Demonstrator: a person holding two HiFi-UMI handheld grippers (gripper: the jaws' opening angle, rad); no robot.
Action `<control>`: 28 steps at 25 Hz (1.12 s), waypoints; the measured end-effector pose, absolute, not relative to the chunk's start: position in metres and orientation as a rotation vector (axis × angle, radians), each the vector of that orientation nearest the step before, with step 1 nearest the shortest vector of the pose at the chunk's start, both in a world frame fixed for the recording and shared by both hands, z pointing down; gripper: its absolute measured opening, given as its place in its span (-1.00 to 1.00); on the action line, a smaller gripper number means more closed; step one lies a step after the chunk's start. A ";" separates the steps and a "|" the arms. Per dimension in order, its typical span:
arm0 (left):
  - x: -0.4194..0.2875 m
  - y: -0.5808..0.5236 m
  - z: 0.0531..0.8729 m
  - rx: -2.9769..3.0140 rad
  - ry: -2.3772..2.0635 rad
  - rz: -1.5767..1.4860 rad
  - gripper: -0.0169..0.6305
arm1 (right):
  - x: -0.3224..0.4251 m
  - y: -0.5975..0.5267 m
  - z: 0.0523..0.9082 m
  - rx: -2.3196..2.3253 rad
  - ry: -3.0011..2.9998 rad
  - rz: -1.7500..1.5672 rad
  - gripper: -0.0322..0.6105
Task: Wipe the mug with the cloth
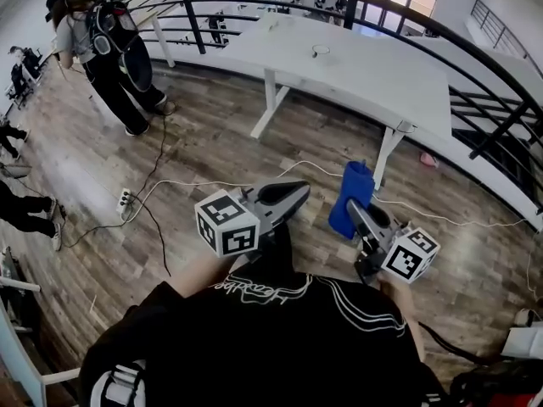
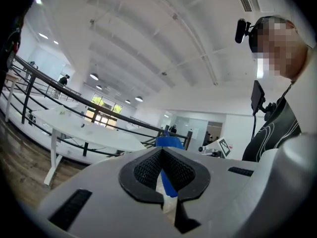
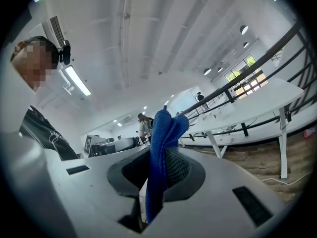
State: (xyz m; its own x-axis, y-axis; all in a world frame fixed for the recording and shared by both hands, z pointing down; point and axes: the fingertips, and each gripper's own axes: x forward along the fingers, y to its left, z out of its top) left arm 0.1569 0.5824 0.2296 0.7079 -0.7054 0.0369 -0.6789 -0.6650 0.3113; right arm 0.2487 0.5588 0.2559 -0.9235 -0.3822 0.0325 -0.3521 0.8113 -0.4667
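My right gripper [image 1: 354, 206] [image 3: 159, 155] is shut on a blue cloth [image 1: 350, 192] [image 3: 161, 133], which stands up out of its jaws in a folded bunch. My left gripper [image 1: 299, 192] [image 2: 162, 153] is held beside it at about the same height, shut, with nothing gripped. In the left gripper view the blue cloth [image 2: 168, 143] shows just beyond its tips. Both grippers hang in the air over a wood floor, in front of the person's body. A small round white object [image 1: 321, 51] sits on the far white table; I cannot tell whether it is the mug.
A long white table [image 1: 373, 79] stands ahead on white legs, with a black railing [image 1: 488, 58] behind it. Cables [image 1: 182, 185] and a power strip [image 1: 125, 200] lie on the floor at left. A person [image 1: 106, 49] stands at the far left.
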 end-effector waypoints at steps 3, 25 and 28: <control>0.139 0.534 0.247 2.603 -1.064 -0.125 -0.93 | 0.233 0.508 0.273 -0.626 2.912 -0.773 -0.75; -0.078 -0.006 0.320 2.454 -1.055 0.052 -0.93 | 0.052 -0.014 0.336 -0.683 2.821 -1.053 -0.75; -0.084 -0.033 0.329 2.452 -1.049 0.086 -0.93 | 0.047 -0.039 0.338 -0.657 2.826 -1.065 -0.75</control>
